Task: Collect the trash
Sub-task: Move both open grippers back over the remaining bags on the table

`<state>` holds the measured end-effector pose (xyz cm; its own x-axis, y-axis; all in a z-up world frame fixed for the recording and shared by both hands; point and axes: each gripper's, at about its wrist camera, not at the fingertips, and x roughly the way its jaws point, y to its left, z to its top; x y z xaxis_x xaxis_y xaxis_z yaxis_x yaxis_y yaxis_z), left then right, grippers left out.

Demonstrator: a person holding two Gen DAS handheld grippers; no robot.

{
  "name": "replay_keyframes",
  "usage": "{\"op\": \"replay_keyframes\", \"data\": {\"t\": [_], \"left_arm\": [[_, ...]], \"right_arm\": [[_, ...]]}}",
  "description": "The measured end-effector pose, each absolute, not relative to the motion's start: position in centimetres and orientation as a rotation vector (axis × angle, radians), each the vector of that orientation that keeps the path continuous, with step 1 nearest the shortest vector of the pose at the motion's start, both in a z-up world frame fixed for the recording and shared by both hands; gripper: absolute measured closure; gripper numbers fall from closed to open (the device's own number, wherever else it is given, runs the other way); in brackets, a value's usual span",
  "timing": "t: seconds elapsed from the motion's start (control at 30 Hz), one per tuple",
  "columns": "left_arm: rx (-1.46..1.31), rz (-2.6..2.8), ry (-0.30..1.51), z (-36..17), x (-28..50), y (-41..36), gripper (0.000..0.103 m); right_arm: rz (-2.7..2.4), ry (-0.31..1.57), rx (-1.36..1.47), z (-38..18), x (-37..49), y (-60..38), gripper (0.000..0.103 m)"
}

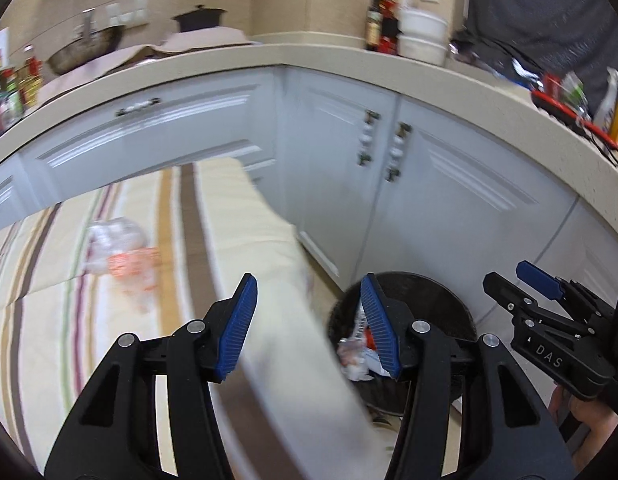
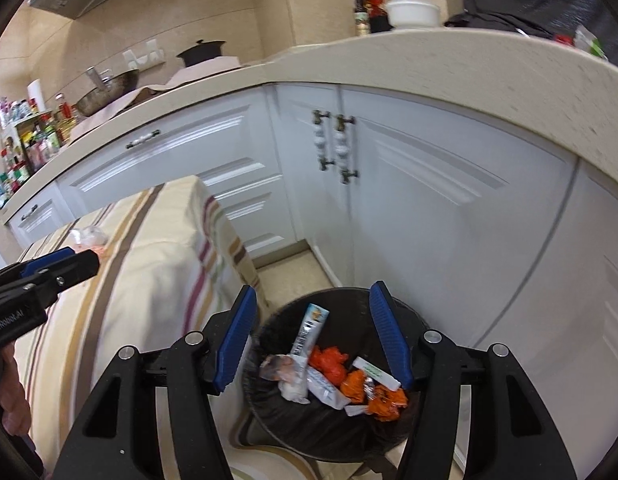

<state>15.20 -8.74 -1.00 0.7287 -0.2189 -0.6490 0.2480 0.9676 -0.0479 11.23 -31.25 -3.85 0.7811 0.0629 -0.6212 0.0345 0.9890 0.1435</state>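
A black trash bin point(image 2: 409, 320) stands on the floor beside the table; it holds several wrappers point(image 2: 329, 372), white and orange. It also shows in the left wrist view point(image 1: 437, 292). My right gripper point(image 2: 311, 336) is open and empty, right above the bin. My left gripper point(image 1: 307, 324) is open and empty over the table's right edge. A crumpled clear and orange plastic wrapper point(image 1: 121, 254) lies on the striped tablecloth point(image 1: 49, 320), ahead and left of the left gripper. It also shows in the right wrist view point(image 2: 89, 238).
White kitchen cabinets point(image 2: 429, 208) and a beige countertop point(image 2: 469, 64) curve behind the bin. Bottles point(image 1: 379, 22), white bowls point(image 1: 423, 34), a wok point(image 1: 87, 48) and a pot stand on the counter. The right gripper point(image 1: 529, 292) shows in the left view, the left gripper point(image 2: 61, 266) in the right view.
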Motion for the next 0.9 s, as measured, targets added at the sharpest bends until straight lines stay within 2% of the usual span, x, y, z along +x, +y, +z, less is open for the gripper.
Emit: {"op": "replay_keyframes", "data": {"t": [0.43, 0.9], "left_arm": [[-0.041, -0.041, 0.681, -0.1, 13.5, 2.9, 0.050], [-0.128, 0.138, 0.698, -1.7, 13.1, 13.2, 0.050]], "right_arm": [[0.216, 0.625, 0.069, -0.7, 13.5, -21.6, 0.044], [0.430, 0.665, -0.020, -1.3, 17.4, -9.6, 0.044]]}}
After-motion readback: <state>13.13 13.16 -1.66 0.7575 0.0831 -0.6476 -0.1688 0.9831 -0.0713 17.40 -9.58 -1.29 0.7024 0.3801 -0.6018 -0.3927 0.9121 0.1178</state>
